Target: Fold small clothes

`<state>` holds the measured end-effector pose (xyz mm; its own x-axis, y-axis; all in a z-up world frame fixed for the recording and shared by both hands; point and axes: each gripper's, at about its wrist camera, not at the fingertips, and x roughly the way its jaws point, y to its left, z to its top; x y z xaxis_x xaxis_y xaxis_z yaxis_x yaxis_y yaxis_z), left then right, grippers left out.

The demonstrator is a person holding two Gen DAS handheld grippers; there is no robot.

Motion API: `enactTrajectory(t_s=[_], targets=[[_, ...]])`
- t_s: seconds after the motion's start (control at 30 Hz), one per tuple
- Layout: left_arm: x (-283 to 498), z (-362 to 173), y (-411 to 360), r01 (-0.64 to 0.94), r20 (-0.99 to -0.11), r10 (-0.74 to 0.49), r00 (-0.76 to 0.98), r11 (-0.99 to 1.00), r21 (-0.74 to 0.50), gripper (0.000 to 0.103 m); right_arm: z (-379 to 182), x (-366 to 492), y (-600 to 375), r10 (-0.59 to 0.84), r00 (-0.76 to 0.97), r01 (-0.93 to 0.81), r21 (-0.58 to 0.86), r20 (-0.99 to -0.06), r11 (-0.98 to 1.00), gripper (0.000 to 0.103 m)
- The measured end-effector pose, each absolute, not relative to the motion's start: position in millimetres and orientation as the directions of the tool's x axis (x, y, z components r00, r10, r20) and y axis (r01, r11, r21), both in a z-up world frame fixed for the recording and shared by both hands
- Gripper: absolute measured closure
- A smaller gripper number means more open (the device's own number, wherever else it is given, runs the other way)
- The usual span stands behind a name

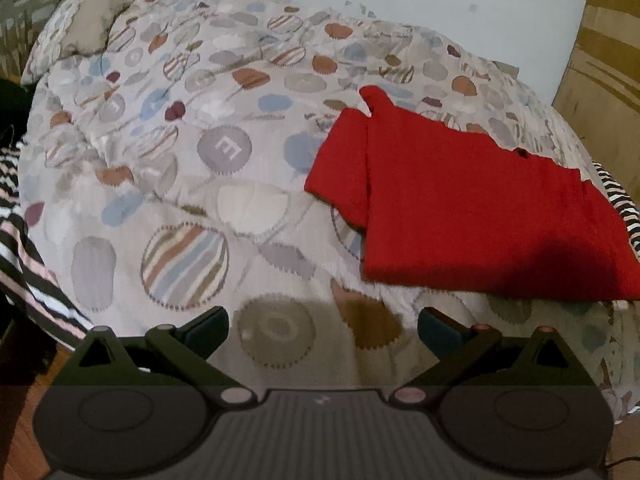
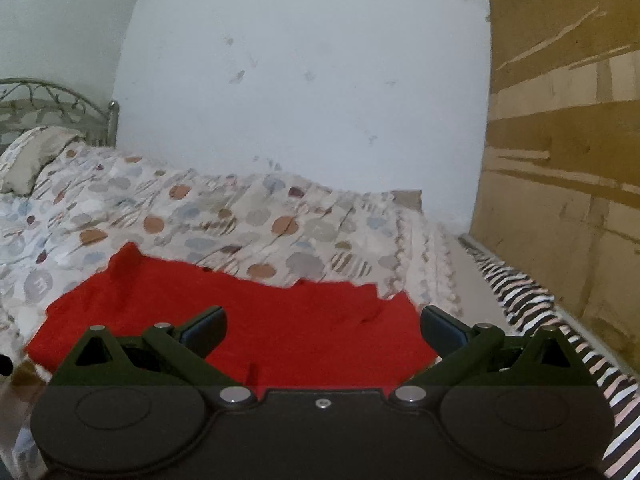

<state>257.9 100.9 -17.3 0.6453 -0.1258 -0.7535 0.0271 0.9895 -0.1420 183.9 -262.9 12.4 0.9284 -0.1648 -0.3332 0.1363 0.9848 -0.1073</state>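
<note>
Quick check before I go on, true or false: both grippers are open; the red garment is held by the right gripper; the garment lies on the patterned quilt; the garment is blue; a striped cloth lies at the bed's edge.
1. Both grippers are open. True: the left gripper and right gripper both gape, empty.
2. The right gripper holds the red garment. False: it hangs above it, gripping nothing.
3. The garment lies on the quilt. True.
4. The garment is blue. False: it is red.
5. A striped cloth lies at the bed's edge. True.
</note>
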Motion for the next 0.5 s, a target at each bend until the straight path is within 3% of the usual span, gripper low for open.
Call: enactTrajectory(t_s=[0.5], targets=[[257, -27, 109, -0.004, -0.785, -0.11, 0.61, 0.99, -0.143, 0.0, -24, 258, -243, -0.107, 0.893, 0.02, -0.2, -0.438, 0.98, 0.001]])
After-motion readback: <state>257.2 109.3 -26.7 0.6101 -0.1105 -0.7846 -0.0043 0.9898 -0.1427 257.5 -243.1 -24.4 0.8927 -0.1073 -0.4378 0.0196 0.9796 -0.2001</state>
